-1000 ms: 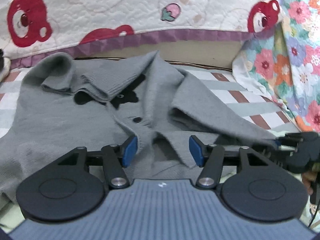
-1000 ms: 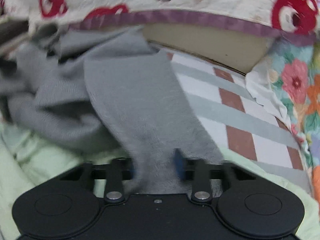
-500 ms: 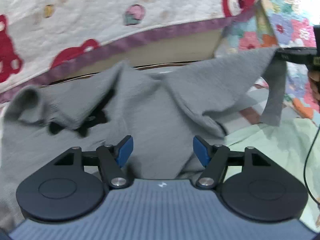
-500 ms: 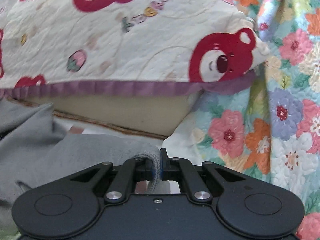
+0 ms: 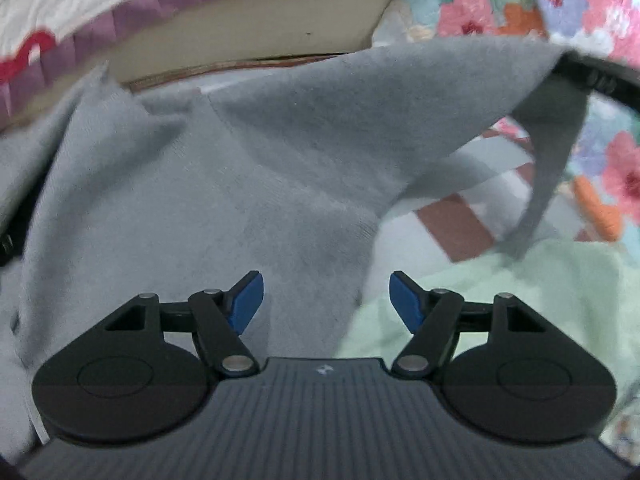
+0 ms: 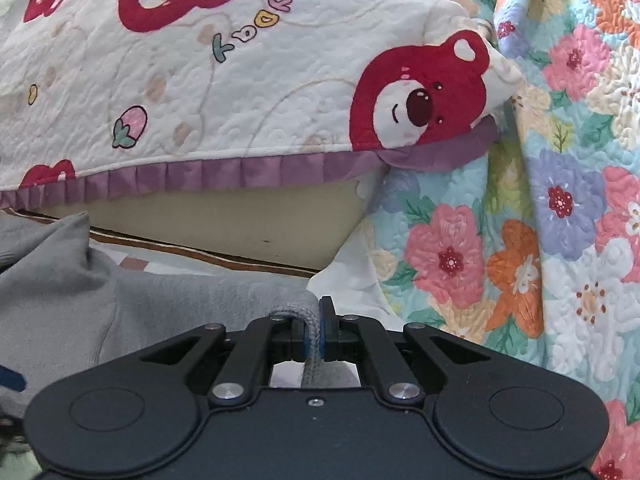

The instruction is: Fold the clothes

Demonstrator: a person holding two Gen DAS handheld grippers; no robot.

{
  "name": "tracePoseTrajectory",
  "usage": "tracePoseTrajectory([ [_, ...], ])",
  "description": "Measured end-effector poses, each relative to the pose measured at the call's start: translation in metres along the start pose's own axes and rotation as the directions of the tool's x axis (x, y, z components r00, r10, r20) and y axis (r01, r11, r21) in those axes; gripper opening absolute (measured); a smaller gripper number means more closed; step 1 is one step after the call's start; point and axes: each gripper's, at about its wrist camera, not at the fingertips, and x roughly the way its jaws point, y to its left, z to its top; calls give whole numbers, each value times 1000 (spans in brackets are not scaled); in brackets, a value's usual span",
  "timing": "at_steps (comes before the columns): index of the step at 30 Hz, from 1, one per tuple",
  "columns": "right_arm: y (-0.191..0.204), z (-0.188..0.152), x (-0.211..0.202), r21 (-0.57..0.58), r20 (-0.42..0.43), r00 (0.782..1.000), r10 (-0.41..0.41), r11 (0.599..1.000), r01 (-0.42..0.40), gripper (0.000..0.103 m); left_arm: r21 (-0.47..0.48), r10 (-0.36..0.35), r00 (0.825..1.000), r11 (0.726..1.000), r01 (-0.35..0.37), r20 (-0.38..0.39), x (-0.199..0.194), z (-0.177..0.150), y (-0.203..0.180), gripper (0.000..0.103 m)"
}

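Observation:
A grey knit cardigan [image 5: 224, 184] lies spread on the bed, blurred in the left wrist view. Its right sleeve [image 5: 400, 92] is lifted and stretched toward the upper right, where my right gripper [image 5: 576, 74] holds the cuff, and a grey end hangs below it. My left gripper [image 5: 326, 300] hovers low over the cardigan's lower edge; its jaws are opening and the blue pads press on nothing. In the right wrist view my right gripper [image 6: 314, 332] is shut on the ribbed cuff [image 6: 296, 316], with the grey sleeve [image 6: 152, 304] trailing off to the left.
A white quilt with red bears and a purple frill [image 6: 240, 80] hangs over a beige cushion edge [image 6: 224, 224] behind. A floral quilt [image 6: 560, 200] rises on the right. The bed cover is pale green [image 5: 520, 280] with a striped, brown-checked part [image 5: 452, 224].
My right gripper closed on the sleeve cuff and lifted it up and to the right, stretching the sleeve. My left gripper slid right across the cardigan and its jaws widened.

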Motion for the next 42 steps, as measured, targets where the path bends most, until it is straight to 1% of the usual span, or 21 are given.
tracePoseTrajectory([
  [2,-2,2,1,0,6,1000,-1,1000,1,3,66,31,999,997,-28,-43,13,1,-10,82],
  [3,-4,3,2,7,7,1000,1,1000,-1,3,75,27,996,997,-21,-80,20,1,-10,82],
  [5,-7,5,6,20,5,1000,6,1000,-6,3,37,34,992,999,-30,-120,29,-3,-6,82],
  [8,-11,4,11,33,-1,1000,14,999,-14,3,29,128,987,992,-125,-100,28,-9,2,82],
  [9,-12,4,13,37,-3,1000,17,999,-17,3,14,151,984,989,-150,-94,28,-10,7,82],
  [10,-14,3,14,44,-3,1000,22,999,-22,3,-27,146,986,989,-149,-75,25,-12,17,81],
  [12,-17,1,17,56,-4,999,33,998,-33,3,-125,169,984,977,-174,-50,17,-15,36,68],
  [13,-18,0,18,61,-4,999,38,997,-38,4,-140,165,985,975,-171,-48,15,-14,42,62],
  [14,-19,0,19,67,-4,999,46,997,-46,4,-149,159,986,975,-164,-47,13,-14,49,42],
  [15,-20,0,20,73,-5,998,55,996,-54,4,-158,153,987,975,-158,-46,11,-13,55,8],
  [20,-18,-3,25,73,-13,998,57,996,-56,4,-66,170,985,983,-170,-6,-3,-13,53,8],
  [23,-19,-7,32,88,-37,999,35,996,-32,5,-54,188,979,981,-185,78,-19,-17,48,8],
  [27,-31,-15,42,156,-79,997,28,988,-15,5,-47,227,962,974,-222,155,-34,-16,44,7],
  [29,-40,-17,44,193,-86,996,25,981,-8,4,-24,219,957,976,-219,191,-48,-12,41,7],
  [31,-48,-16,41,201,-70,998,7,980,8,3,43,197,949,976,-213,246,-63,-8,32,7],
  [33,-55,-11,37,191,-48,999,-17,981,26,3,129,168,938,968,-215,302,-80,-2,20,7],
  [36,-65,0,28,159,-5,998,-68,985,68,3,146,106,944,977,-158,313,-105,7,14,7],
  [38,-76,10,18,148,30,994,-101,984,96,3,141,69,942,983,-121,329,-126,9,13,7],
  [40,-89,21,5,147,61,992,-110,984,100,3,147,24,920,985,-88,391,-153,7,16,7],
  [41,-95,25,-3,140,72,991,-109,985,98,3,160,4,913,984,-76,407,-168,6,17,6],
  [42,-100,28,-10,125,83,990,-111,987,100,3,172,-7,910,983,-71,414,-178,5,18,6],
])
